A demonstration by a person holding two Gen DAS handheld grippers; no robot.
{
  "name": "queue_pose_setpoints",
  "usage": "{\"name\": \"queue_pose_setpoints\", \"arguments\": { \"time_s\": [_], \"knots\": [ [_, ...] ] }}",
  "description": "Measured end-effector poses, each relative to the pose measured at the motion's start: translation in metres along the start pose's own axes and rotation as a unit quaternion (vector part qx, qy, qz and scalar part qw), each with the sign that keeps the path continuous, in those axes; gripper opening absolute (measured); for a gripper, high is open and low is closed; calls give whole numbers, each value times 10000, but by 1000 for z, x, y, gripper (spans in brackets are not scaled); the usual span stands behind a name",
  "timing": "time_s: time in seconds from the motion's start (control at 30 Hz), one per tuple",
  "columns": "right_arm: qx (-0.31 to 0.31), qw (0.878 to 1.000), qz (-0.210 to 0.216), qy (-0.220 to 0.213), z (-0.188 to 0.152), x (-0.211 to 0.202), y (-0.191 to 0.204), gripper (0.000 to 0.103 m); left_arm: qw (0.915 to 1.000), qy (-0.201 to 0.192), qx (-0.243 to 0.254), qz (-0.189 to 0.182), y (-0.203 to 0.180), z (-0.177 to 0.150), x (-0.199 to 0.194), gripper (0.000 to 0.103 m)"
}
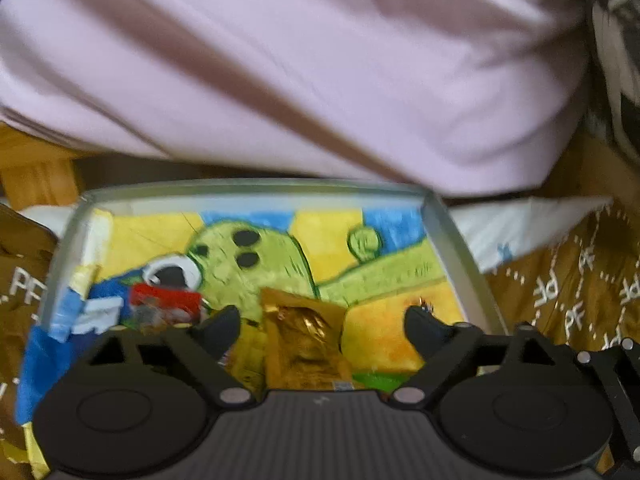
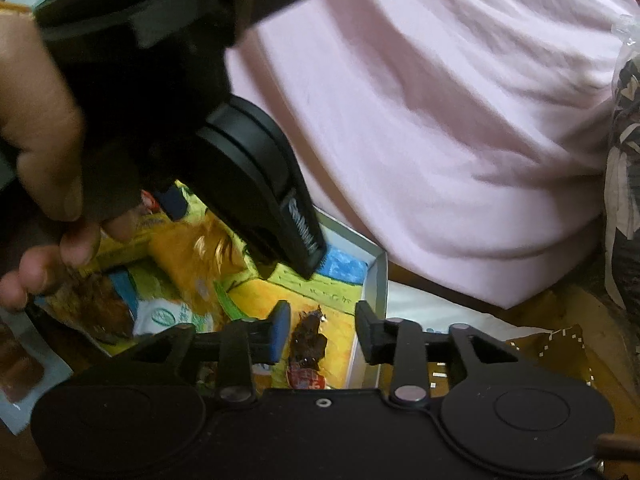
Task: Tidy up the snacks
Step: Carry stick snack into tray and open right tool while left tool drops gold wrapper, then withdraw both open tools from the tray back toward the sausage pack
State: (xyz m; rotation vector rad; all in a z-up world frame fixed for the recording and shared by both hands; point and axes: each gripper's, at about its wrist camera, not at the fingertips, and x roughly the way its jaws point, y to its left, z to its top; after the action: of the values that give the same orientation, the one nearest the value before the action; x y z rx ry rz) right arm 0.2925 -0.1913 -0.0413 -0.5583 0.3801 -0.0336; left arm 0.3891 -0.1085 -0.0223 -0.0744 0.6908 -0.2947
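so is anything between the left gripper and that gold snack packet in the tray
Nothing visible. The gold packet lies in the tray directly between the open fingers of the left gripper, with no pad pressing on it. The red packet sits off to the side, out of the way.

Cramped, softly lit corner

A person's pale pink garment [image 1: 304, 68] fills the backdrop; below it sit a wooden furniture piece [image 1: 36, 172], white cloth [image 1: 516, 232] and brown printed paper [image 1: 580, 280].
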Motion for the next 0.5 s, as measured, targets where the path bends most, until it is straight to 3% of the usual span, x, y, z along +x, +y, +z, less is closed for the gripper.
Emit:
{"name": "queue_pose_setpoints", "arguments": {
  "time_s": [0.3, 0.5],
  "knots": [
    [398, 9980, 56, -486, 14, -44, -12, 77, 9972, -625, -349, 205, 14, 1, -60, 102],
    [772, 9939, 225, -759, 24, -81, -24, 88, 9938, -956, -439, 359, 24, -12, -104, 102]
  ]
}}
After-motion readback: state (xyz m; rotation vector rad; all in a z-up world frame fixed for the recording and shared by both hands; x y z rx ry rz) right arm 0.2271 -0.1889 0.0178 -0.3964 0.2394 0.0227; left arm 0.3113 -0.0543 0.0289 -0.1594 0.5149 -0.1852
